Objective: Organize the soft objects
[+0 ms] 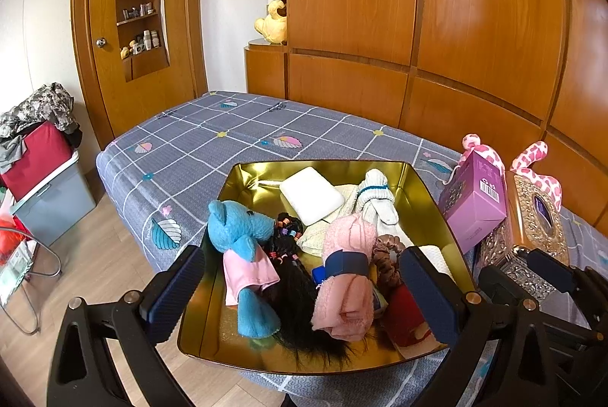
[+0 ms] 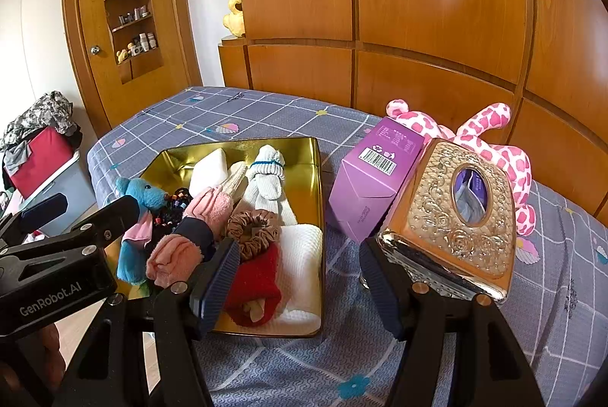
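My tin (image 1: 425,186) already holds most soft things; the pink giraffe (image 2: 501,148) remains on the bed (image 1: 212,133). Both claws, left claw (image 1: 304,293) and right claw (image 2: 296,277), are spread, empty.

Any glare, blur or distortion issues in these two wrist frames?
Left wrist: heavy fisheye bowing of the wardrobe panels, black corner vignette, and mirror-like reflections on the gold tin walls; contents sharp. Right wrist: same bowing, bright specular highlights on the embossed tissue box; both open tongs loom large and dark at the bottom edge.
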`<state>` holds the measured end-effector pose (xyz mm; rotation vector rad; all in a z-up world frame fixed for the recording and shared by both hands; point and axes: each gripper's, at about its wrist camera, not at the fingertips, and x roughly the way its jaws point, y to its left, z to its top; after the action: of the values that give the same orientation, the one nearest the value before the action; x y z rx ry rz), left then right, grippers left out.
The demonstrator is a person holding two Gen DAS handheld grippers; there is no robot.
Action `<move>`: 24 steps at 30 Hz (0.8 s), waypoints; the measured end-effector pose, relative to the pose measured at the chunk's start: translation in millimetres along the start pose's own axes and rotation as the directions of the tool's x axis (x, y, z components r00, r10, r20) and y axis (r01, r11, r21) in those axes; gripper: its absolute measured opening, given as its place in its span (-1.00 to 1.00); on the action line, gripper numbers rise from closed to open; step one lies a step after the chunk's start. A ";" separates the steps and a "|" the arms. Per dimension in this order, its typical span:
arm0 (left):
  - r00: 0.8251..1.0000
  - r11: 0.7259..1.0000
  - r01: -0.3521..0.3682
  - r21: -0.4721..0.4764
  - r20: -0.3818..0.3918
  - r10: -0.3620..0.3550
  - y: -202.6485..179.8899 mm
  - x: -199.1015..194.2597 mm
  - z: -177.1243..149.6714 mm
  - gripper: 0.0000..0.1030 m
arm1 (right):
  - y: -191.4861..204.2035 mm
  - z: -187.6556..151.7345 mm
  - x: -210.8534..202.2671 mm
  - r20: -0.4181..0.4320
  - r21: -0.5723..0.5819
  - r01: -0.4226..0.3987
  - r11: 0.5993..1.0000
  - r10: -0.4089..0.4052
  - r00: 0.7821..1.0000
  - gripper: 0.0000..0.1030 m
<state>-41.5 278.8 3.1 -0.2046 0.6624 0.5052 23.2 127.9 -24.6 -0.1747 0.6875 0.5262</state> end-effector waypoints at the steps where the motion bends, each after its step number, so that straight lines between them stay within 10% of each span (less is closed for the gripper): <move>1: 1.000 1.000 0.000 0.000 -0.001 0.000 -0.1 -0.3 0.0 0.99 | -0.1 0.0 0.0 0.000 0.000 0.000 1.000 0.000 1.000 0.29; 24: 1.000 1.000 -0.016 0.015 0.020 0.016 -3.6 -4.6 -1.7 0.99 | -3.2 -0.5 -1.3 -0.001 0.012 0.005 1.000 -0.005 1.000 0.29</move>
<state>-43.7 273.4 4.9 -0.1799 0.6483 0.5167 23.7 124.4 -24.2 -0.1659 0.6910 0.5173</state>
